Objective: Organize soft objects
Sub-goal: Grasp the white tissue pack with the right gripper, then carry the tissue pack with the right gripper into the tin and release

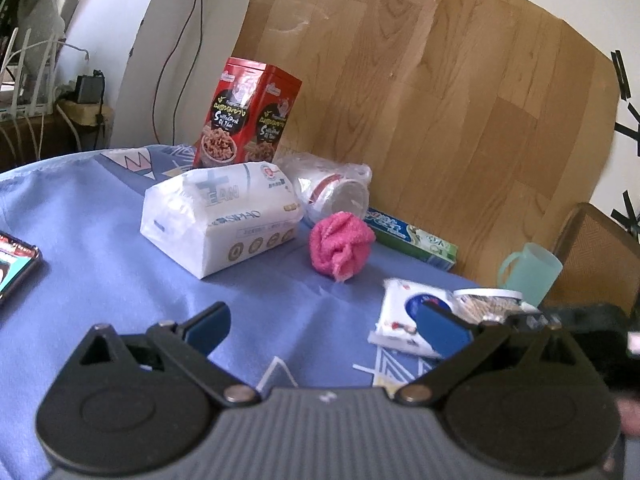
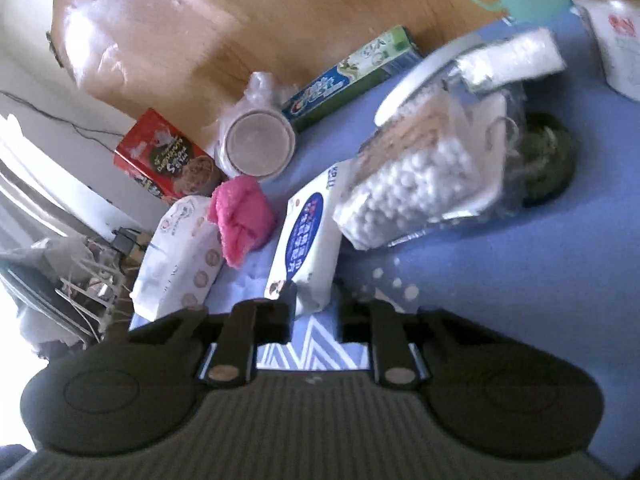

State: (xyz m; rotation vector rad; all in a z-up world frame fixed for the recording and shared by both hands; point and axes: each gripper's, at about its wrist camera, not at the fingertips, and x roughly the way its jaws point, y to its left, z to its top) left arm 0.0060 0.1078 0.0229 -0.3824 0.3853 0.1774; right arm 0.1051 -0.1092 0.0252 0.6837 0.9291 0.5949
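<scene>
I have nothing in hand yet, so I judge this is the approach before a first pick. My left gripper (image 1: pixel 324 328) hovers above the blue tablecloth (image 1: pixel 100 240) with its blue-padded fingers (image 1: pixel 210 326) spread wide and nothing between them.

Going from the left in that view: a phone (image 1: pixel 14 264) at the cloth's edge, then the big white tissue pack (image 1: pixel 220 220) lying in front of the red snack box (image 1: pixel 246 116). Just right of the pack sits the pink cloth (image 1: pixel 340 246), balled up and fuzzy, free on the table, close in front of the wrapped paper cups (image 1: pixel 332 192) and near the toothpaste box (image 1: pixel 412 238). Further right lies a small wipes packet (image 1: pixel 404 312), then a tub of cotton swabs (image 1: pixel 486 300) and a mint cup (image 1: pixel 530 272).

My right gripper (image 2: pixel 314 308) has its fingers apart too, one fingertip over the corner of the wipes packet (image 2: pixel 308 236); whether it touches, I cannot tell.

The pink cloth looks the easiest soft thing: it should squash readily, so my next move would call for a straight descent and a pinch across its bulk, without nudging the cups.
</scene>
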